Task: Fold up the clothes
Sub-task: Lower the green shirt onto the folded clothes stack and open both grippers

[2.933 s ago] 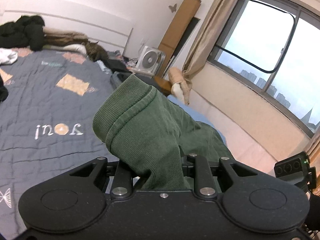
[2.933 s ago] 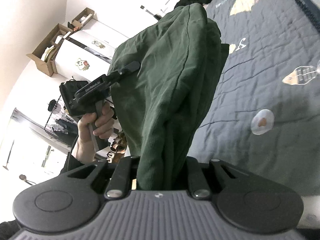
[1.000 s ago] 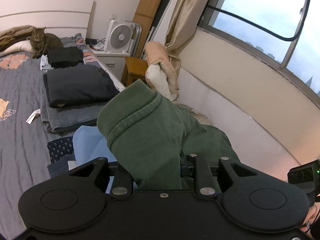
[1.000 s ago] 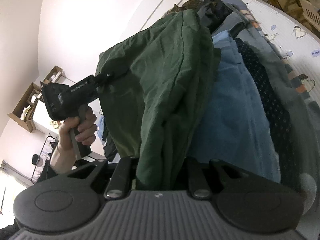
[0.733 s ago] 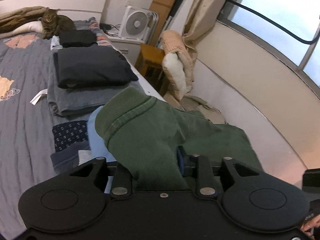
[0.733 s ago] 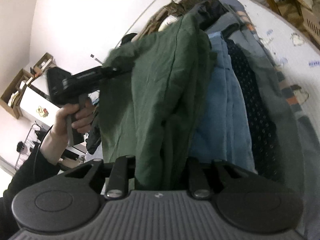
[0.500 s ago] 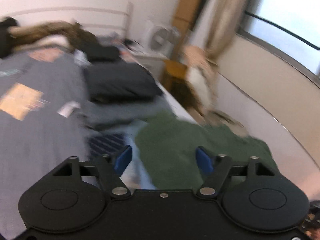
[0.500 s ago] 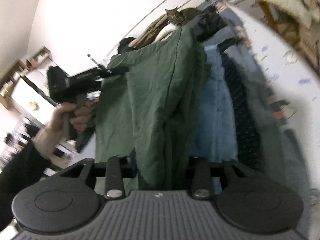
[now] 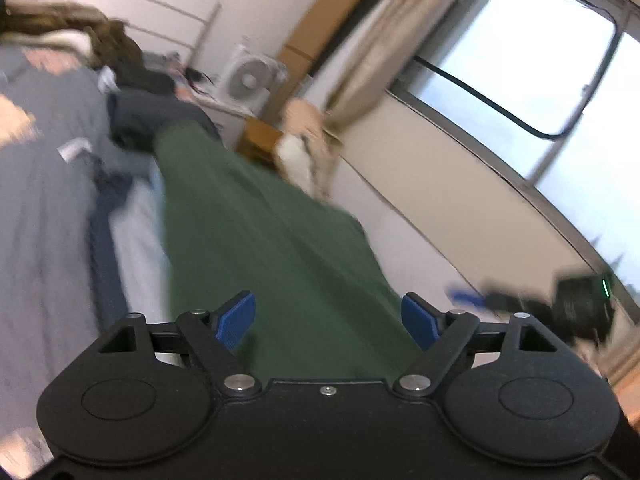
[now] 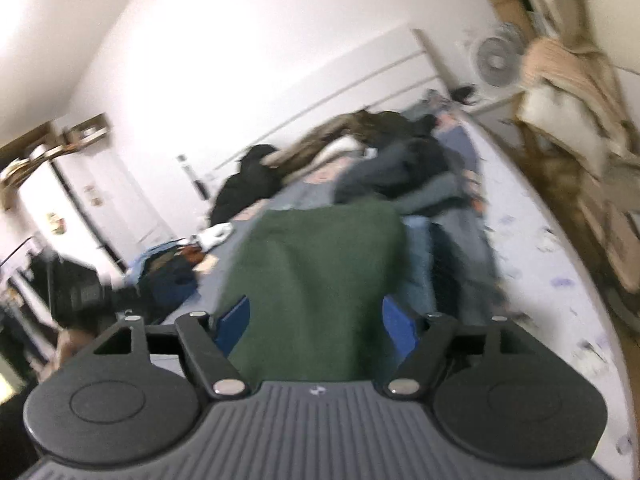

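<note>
Though blurred, green garment (image 9: 264,240) hides folded stack (image 10: 448,248).

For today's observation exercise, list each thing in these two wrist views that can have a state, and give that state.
Left gripper: open, holding nothing.
Right gripper: open, holding nothing.
Dark green folded garment: released, lying flat on the pale blue folded clothes.
Dark folded clothes stack: folded, beyond the green garment.
White box fan: upright; running or not cannot be told.
</note>
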`<state>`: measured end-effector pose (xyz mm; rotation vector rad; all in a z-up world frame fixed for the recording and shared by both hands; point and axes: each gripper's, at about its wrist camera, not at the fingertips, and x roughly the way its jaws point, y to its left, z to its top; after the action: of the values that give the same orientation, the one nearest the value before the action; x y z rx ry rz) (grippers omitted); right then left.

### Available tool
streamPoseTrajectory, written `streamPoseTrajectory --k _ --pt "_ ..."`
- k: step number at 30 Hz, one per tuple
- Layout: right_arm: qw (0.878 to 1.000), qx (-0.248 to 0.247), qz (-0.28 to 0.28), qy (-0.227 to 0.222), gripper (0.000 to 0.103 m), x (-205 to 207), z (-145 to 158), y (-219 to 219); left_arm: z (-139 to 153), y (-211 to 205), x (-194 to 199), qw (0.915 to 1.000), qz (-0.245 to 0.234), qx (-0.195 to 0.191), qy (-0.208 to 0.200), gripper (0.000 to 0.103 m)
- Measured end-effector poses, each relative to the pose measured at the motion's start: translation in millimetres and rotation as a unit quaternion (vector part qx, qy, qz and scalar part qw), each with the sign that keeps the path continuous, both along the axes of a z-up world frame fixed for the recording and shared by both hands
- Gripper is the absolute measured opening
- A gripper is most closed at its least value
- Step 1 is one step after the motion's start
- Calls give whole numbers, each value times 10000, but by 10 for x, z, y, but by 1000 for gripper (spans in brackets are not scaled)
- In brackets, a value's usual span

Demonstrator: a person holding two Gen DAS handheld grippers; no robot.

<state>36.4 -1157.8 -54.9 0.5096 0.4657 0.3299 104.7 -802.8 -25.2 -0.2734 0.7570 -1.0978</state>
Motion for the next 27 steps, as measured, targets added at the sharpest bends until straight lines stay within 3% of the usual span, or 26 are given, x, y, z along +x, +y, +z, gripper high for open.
streamPoseTrajectory --k 6,10,13,17,19,22,24,27 --pt "9953 -361 898 49 75 478 75 337 -415 -74 -330 9973 -281 -342 593 81" --pt "9957 -300 837 252 75 695 -103 354 -713 -111 -288 9952 -179 -278 920 83" --pt "9970 -14 612 475 74 920 -179 179 -829 -55 -276 9933 -85 -438 1068 83" --pt "9932 667 862 407 74 1156 -87 50 -845 -67 -320 9950 -134 -366 922 83" --pt "9849 839 1495 249 75 1237 -59 144 -851 -68 -314 9947 -147 -373 945 83" --pt "9771 648 1985 411 75 1408 -128 317 -866 -56 -322 9940 -168 -409 999 83" --pt "9755 531 2018 701 74 1571 -256 349 -862 -58 -315 9941 -196 -419 980 83" --pt "9776 846 1802 682 71 1758 -360 149 -841 -57 -310 9935 -190 -484 1011 83"
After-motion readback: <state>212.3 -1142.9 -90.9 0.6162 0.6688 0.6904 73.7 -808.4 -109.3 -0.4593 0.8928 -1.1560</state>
